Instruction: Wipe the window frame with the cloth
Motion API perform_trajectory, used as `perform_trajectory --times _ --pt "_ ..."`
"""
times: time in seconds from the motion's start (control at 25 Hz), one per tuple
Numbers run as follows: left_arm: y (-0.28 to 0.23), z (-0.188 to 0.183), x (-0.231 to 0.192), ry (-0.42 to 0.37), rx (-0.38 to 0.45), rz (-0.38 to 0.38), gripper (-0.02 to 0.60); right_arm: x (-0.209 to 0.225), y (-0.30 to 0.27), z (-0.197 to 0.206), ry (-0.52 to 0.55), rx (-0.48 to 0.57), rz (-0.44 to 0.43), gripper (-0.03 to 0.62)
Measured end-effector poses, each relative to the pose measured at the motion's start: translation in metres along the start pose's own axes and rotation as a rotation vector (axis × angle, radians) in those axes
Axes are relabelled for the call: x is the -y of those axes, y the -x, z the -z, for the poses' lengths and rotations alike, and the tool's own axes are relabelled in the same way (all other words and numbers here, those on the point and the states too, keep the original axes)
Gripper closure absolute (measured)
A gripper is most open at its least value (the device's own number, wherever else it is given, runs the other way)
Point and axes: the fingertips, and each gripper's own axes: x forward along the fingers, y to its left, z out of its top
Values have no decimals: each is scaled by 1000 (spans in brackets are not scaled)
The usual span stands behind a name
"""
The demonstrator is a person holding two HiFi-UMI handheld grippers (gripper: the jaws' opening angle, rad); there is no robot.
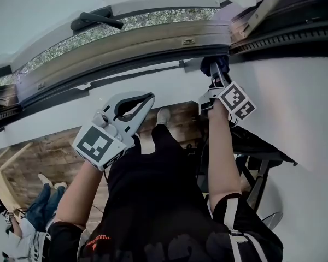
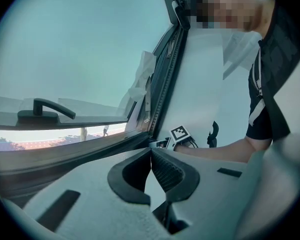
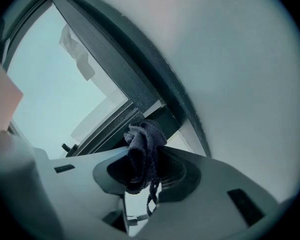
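Observation:
The window frame [image 1: 153, 56] runs as a dark rail across the top of the head view, below a tan sill and the open sash. My right gripper [image 1: 215, 70] is raised to the frame's right corner, shut on a dark blue cloth [image 1: 223, 63] that touches the rail there. In the right gripper view the bunched cloth [image 3: 142, 149] sticks out between the jaws, right in front of the dark frame [image 3: 135, 91]. My left gripper [image 1: 150, 97] hangs lower, off the frame, shut with nothing in it; its jaw tips [image 2: 151, 151] meet.
A black window handle [image 1: 95, 19] sits on the open sash at upper left. White wall [image 1: 295, 113] fills the right side. Below lie a wooden floor [image 1: 49, 152], a dark stand [image 1: 257, 152] by my right arm, and a person's legs [image 1: 44, 201] at lower left.

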Motion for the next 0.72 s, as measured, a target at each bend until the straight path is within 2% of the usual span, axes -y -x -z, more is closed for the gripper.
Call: perform_trajectory --times 0.72 --pt "45 15 -19 27 37 -32 561 -65 -11 54 56 -85 -67 488"
